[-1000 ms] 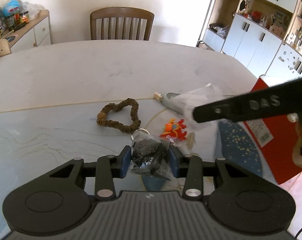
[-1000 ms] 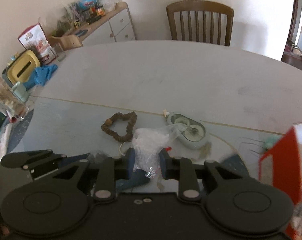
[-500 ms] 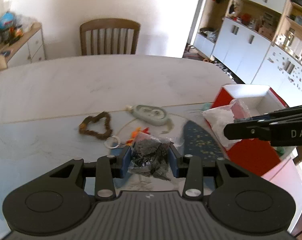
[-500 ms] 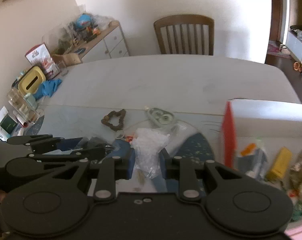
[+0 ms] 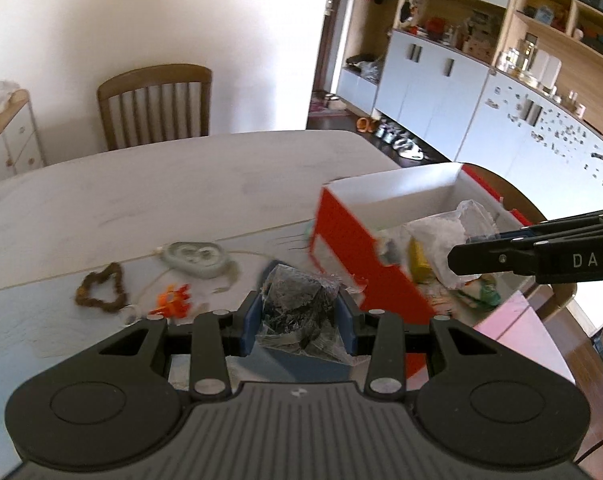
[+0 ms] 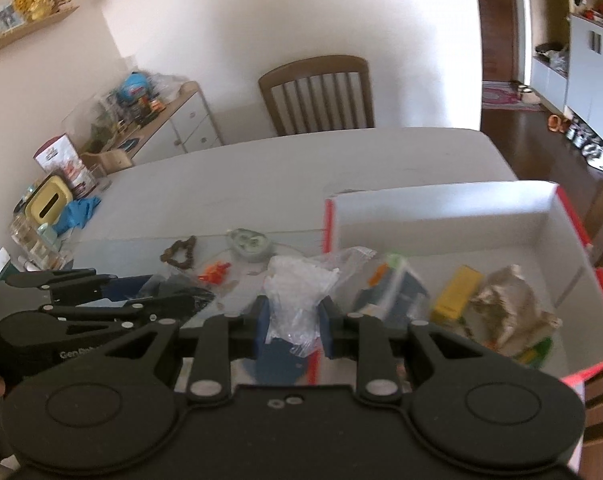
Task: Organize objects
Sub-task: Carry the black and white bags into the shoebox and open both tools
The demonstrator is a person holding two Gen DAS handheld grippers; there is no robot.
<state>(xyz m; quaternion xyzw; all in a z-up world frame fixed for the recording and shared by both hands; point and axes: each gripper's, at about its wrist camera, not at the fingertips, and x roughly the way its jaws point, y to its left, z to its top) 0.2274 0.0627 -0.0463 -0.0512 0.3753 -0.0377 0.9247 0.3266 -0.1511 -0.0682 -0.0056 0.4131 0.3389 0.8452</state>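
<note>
The red box (image 6: 453, 216) sits at the counter (image 5: 141, 200) edge. The left hand-held gripper (image 5: 299, 316) pinches a dark-filled plastic bag (image 5: 297, 312), the right hand-held gripper (image 6: 293, 322) a white-filled bag (image 6: 297, 292); both look light, crinkly and slippery, best gripped mid-body.

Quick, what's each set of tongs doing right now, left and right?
Left tongs: closed on a clear bag of dark pieces.
Right tongs: closed on a clear bag of white bits.
</note>
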